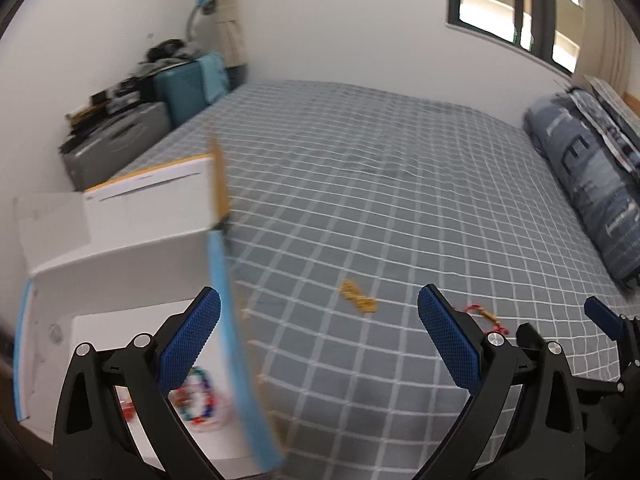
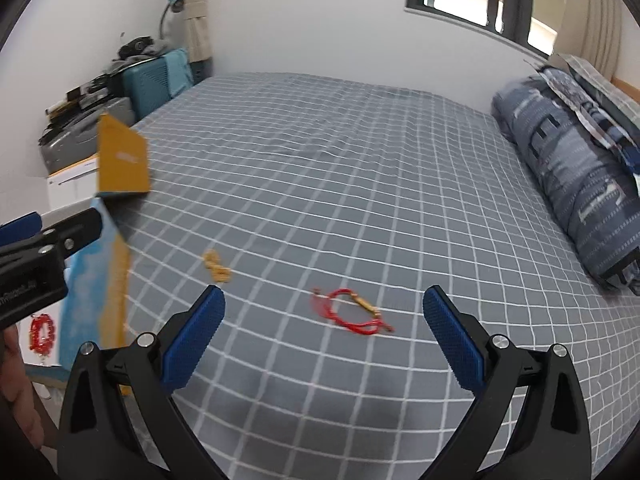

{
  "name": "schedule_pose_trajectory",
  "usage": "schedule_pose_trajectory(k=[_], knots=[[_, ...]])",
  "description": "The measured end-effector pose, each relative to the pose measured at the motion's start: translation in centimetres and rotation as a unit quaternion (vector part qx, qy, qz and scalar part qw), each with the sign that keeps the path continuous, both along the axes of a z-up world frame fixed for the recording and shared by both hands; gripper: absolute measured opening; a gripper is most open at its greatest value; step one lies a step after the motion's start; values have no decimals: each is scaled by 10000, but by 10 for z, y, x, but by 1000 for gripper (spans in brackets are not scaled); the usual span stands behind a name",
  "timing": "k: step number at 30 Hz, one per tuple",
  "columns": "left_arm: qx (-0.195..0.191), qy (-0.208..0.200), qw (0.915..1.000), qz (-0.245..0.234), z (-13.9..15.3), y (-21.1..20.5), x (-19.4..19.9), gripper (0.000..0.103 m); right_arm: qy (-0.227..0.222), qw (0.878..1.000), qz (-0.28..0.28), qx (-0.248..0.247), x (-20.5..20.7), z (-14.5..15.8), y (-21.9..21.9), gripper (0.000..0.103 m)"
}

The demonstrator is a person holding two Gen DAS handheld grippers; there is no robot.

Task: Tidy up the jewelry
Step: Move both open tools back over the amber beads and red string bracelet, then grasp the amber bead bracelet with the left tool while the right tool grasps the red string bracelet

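— How are the tongs held?
— Both the left gripper (image 1: 319, 336) and right gripper (image 2: 324, 336) are spread wide, nothing clamped.
— And the jewelry?
— A red bracelet (image 2: 350, 312) is seen mid-frame on the bed (image 2: 360, 160), a gold chain (image 2: 216, 267) left of it; beads (image 1: 198, 396) lie in the box (image 1: 120, 240) at lower left.

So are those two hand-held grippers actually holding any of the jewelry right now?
No. The left hand-held gripper and right hand-held gripper are both open and empty; the red bracelet lies on the bed.
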State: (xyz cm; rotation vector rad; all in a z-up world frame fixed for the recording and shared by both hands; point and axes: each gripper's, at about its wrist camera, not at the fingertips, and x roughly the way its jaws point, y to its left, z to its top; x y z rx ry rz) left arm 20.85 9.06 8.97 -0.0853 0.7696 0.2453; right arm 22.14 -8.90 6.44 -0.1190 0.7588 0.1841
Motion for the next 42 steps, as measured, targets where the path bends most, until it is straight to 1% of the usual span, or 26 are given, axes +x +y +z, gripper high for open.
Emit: schedule_pose_trajectory(k=[4,8,14,16,19,22,26,30,33,34,35,37,38,40,41,42], knots=[[-48,173,9997,-148,-21,-26,34,97,159,9998,-113,-24,21,-23,-24,95],[-84,471,9985,-248,-59,-43,73,97,356,9992,-196,8,45,-50,-44,95],[-250,843,9961,-118,-121,-37,112,97,675,9976,-124,87,78,-97,-51,95],[-246,1058,9939,-189,-139,-35,127,96,775,9969,-4,99,84,-108,-46,95],[-306,1171,9925,-153,-153,-28,135,96,771,9970,58,-41,93,-119,-40,95],[-400,1246,9914,-64,-167,-20,141,96,790,9968,67,109,100,-129,-39,95],[-438,1290,9907,-24,-184,-13,145,96,844,9963,-14,160,106,-142,-33,95],[-424,1259,9911,4,-186,-12,145,97,921,9957,9,132,109,-151,-28,95],[-476,1271,9908,-17,-187,-10,145,95,1002,9949,-58,121,111,-157,-28,93],[-457,1281,9907,-4,-187,-10,145,93,1027,9946,-80,122,112,-157,-28,91],[-419,1296,9907,12,-187,-10,145,89,1041,9945,-108,96,112,-157,-28,89],[-367,1310,9907,4,-186,-13,144,79,1053,9943,-162,7,111,-157,-29,80],[-345,1325,9906,-47,-186,-15,143,77,1059,9942,-171,-21,111,-157,-30,77],[-298,1340,9905,-126,-185,-18,141,66,1051,9943,-162,-101,111,-156,-29,63],[-282,1342,9904,-157,-185,-18,141,63,1049,9943,-153,-129,111,-156,-29,59],[-274,1345,9904,-183,-184,-19,139,57,1048,9942,-163,-168,111,-156,-29,51]])
